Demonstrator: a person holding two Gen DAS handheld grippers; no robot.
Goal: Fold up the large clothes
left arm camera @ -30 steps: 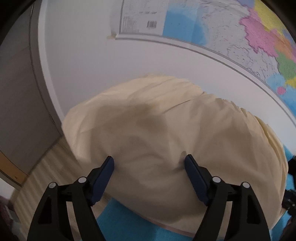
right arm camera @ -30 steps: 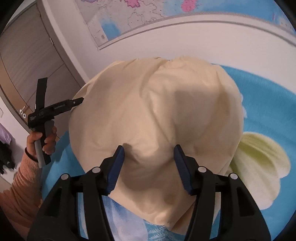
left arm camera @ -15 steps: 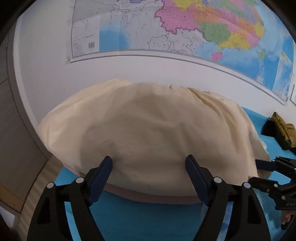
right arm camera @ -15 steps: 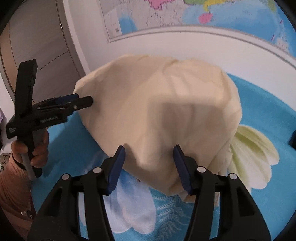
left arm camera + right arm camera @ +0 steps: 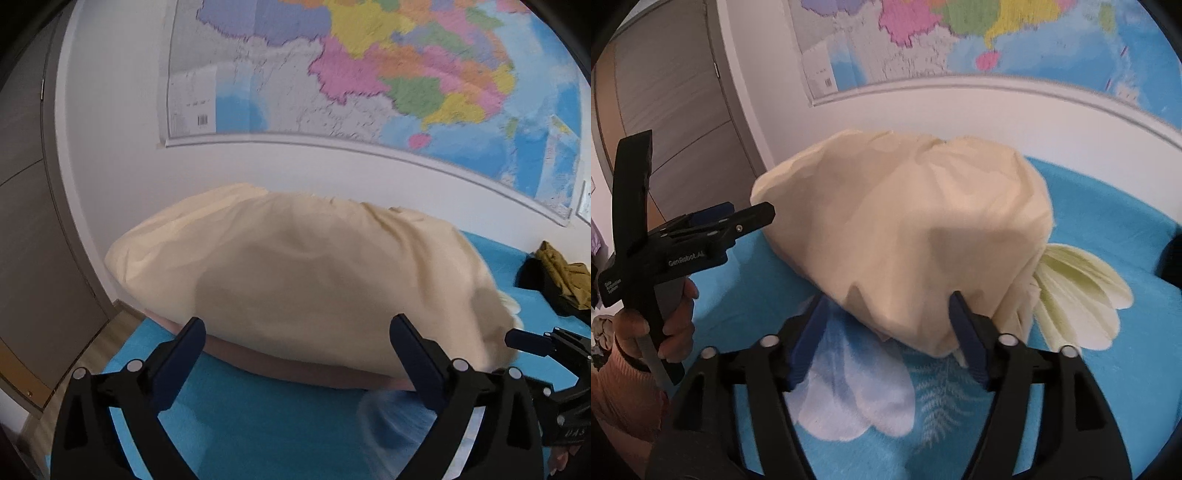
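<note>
Leftmost in the right wrist view, the left gripper [image 5: 753,216] carries white lettering reading "GenRobot.AI" on its black body; from this side angle I cannot tell there how its fingers stand. One hand [image 5: 670,317] in a pink sleeve grips its handle. Its own camera settles it: the left gripper [image 5: 295,341] has its two blue-padded fingers [image 5: 190,341] spread wide with nothing between them, just short of the near edge of one cream cloth [image 5: 306,284] mounded on the blue bed [image 5: 258,417]. Behind hangs one wall map [image 5: 369,74] with a barcode. Further right, the right gripper [image 5: 888,323] is also spread, and the cloth [image 5: 916,229] hangs down between its fingers, unpinched. One dark olive garment [image 5: 561,273] lies far right.
</note>
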